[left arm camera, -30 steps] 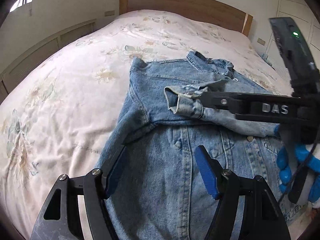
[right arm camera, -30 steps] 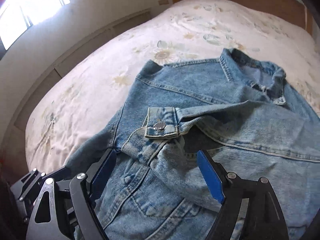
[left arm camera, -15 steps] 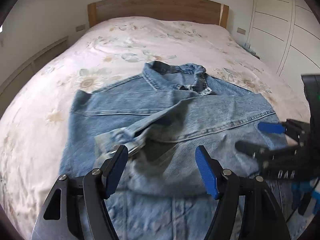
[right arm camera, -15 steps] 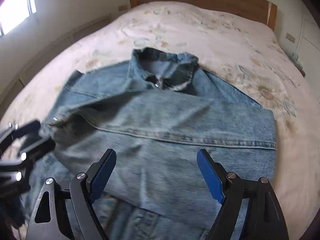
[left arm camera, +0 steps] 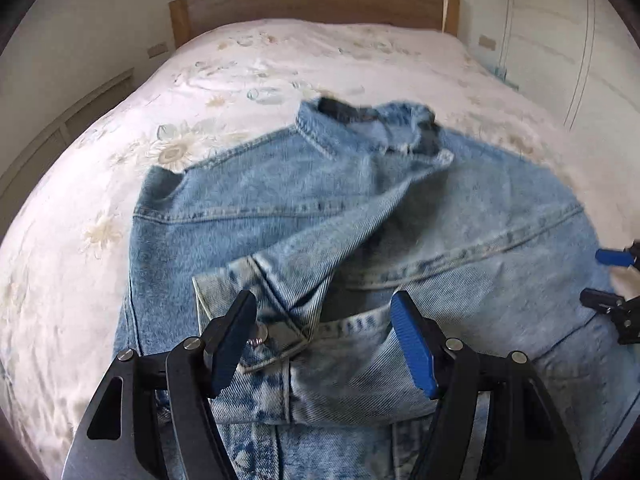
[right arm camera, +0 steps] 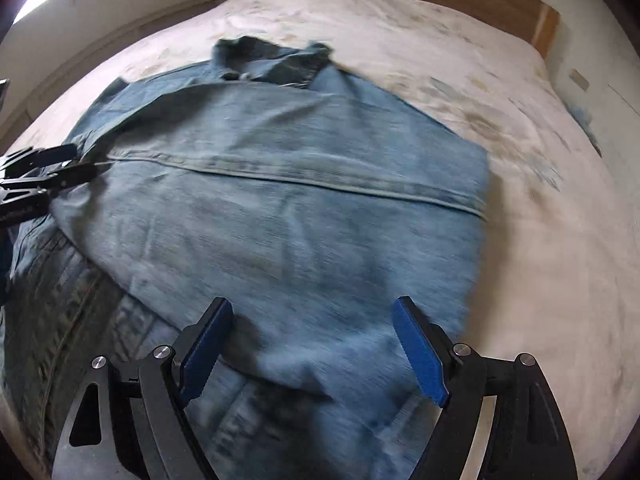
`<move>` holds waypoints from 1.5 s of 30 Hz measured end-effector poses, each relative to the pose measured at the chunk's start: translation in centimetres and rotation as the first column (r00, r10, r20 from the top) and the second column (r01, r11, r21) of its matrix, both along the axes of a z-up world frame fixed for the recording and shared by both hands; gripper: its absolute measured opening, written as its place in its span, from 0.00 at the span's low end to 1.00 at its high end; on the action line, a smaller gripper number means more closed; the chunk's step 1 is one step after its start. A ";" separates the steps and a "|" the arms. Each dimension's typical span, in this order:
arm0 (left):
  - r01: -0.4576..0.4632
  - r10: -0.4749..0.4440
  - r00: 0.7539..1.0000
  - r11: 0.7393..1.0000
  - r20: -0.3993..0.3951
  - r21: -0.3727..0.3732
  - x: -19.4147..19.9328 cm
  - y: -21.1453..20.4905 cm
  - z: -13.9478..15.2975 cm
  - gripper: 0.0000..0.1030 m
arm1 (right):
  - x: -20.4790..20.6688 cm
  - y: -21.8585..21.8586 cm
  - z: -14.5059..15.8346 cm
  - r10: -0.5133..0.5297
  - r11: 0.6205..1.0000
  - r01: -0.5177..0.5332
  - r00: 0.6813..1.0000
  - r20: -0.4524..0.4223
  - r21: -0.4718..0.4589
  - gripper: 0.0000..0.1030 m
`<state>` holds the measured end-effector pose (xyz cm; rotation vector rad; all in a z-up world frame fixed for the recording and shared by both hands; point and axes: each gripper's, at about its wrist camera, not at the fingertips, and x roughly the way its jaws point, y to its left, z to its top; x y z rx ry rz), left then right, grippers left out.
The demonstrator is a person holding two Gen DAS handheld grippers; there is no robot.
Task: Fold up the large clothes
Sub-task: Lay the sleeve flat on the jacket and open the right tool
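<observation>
A light blue denim jacket lies spread on the bed, collar toward the headboard. One sleeve is folded across its body, and the sleeve's cuff with a metal snap lies just ahead of my left gripper. The left gripper is open and empty over the cuff. My right gripper is open and empty above the jacket's right side near its edge. The right gripper's tips also show at the right edge of the left wrist view. The left gripper shows at the left edge of the right wrist view.
The bed has a pale floral cover and a wooden headboard. A white wardrobe stands to the right of the bed. A wall ledge runs along the left. Bare cover lies right of the jacket.
The right gripper let go of the sleeve cuff and swung to the jacket's right side. The left gripper moved up over the cuff. The sleeve now rests folded across the jacket.
</observation>
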<state>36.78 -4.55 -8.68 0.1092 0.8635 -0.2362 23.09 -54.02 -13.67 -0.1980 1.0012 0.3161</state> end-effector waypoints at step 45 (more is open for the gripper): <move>0.091 -0.089 0.996 0.993 -0.031 0.070 -1.7 -4.1 -2.1 0.69 | 0.9 3.4 -0.4 -0.068 0.997 0.067 0.998 0.013 0.041 0.81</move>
